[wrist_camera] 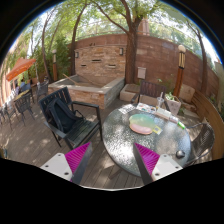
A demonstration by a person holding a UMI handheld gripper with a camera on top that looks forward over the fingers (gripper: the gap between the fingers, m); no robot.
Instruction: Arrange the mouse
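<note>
Far off to the left of my gripper point(112, 160) I see an orange patio umbrella point(19, 68) over some dark outdoor seating. Nearer, just beyond the left finger, stands a black metal-framed sling chair point(68, 118), and behind it a red brick outdoor fireplace point(102, 64) with a low block wall around it. My two fingers, each with a magenta pad point(78, 157), are spread wide apart with nothing between them; only bare paving shows in the gap. Ahead of the right finger sits a round glass-topped patio table point(150, 140), and on it lies a pale pink and green mat point(146, 124). I cannot make out a mouse anywhere on that table or around it. Further right a tall brick wall point(165, 62) closes the yard, with trees above
</note>
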